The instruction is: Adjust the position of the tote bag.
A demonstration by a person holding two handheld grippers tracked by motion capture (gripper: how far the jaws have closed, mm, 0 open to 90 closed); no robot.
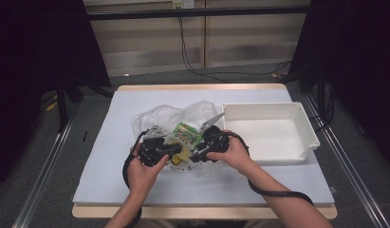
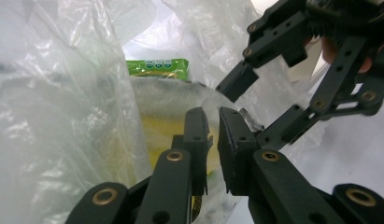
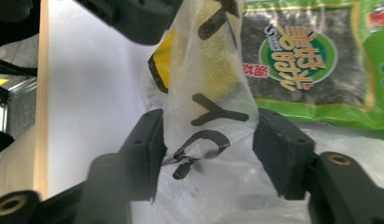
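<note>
- A person stands at the near edge of a table [image 1: 112,190] covered with a pale sheet, one gripper in each hand, both brought together over a clear plastic bag [image 1: 171,116] near the middle of the table.
- The left gripper [image 1: 176,151], held in the left hand [image 1: 143,173], points right into the bag's near side. In the left gripper view its jaws stand almost together, with a thin edge of the bag's film [image 2: 63,116] between them; I cannot tell whether the film is truly pinched.
- The right gripper [image 1: 196,153], in the right hand [image 1: 233,154], points left and meets the left one. In the right gripper view its jaws stand wide, with a fold of film printed with black letters [image 3: 206,126] between them, not squeezed.
- Inside the bag lies a green snack packet [image 1: 187,133]; the right gripper view shows it just beyond the jaws, at the far right.
- A yellow item [image 3: 213,60] also shows through the film, left of the packet; what it is I cannot tell.
- A white tray [image 1: 297,111] sits on the right part of the table, just beside the bag and the right hand.
</note>
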